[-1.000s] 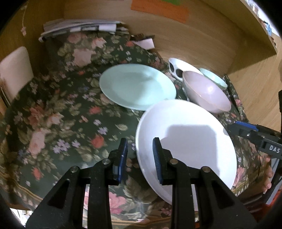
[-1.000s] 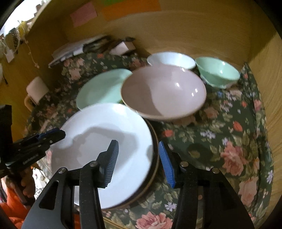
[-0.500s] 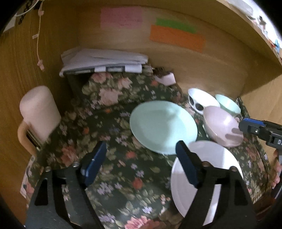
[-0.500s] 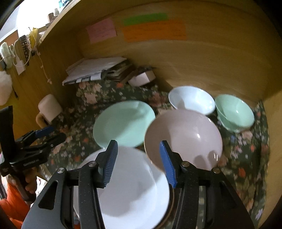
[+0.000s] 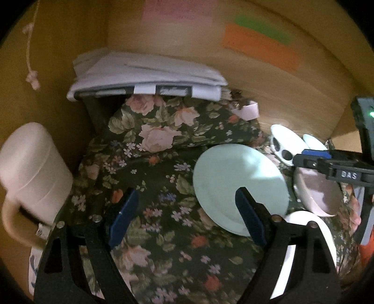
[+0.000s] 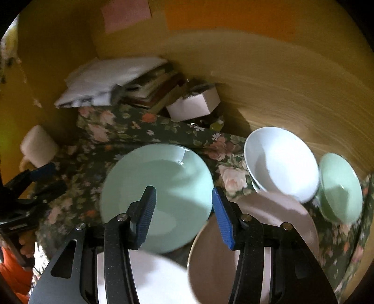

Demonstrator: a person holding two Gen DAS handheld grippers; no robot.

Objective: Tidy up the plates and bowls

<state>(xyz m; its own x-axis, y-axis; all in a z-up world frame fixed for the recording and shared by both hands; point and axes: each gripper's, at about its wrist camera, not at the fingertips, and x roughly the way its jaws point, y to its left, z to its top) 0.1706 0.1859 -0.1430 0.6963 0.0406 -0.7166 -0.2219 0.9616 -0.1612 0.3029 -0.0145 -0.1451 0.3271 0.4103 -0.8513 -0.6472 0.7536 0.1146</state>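
Wood-grain panels are closing in a nook on the back and sides, with a pink paper note (image 5: 177, 10), a green strip (image 5: 264, 29) and an orange sheet (image 5: 261, 50) stuck to the back panel; any writing on them is too blurred to read. Covering the surface is a dark green cloth printed with pink roses (image 5: 149, 177). The only legible lettering is "DAS", in white on the black arm of the right claw (image 6: 183, 211) as it is showing at the edge of the left wrist view.

The left claw (image 5: 184, 216) is hanging over bare cloth with its blue ribbed pads spread wide and nothing between them; its right pad is overlapping the rim of a round, glossy pale mint plate (image 5: 238, 187) in the picture. The right claw is standing partly apart and gripping nothing, poised above that same mint plate, with a smooth pale pink bowl (image 6: 254, 243) under its right finger.

A glossy white plate (image 5: 303, 247) is lying nearest, at the front edge of the cloth. Behind the pink bowl, a deep white bowl (image 6: 280, 163) and a mint green bowl (image 6: 339, 187) are sitting side by side near the back panel. A cream plastic mug with a handle (image 5: 30, 173) is standing at the left, and a stack of white papers (image 5: 145, 77) and a small white box (image 6: 194, 105) are resting at the rear.
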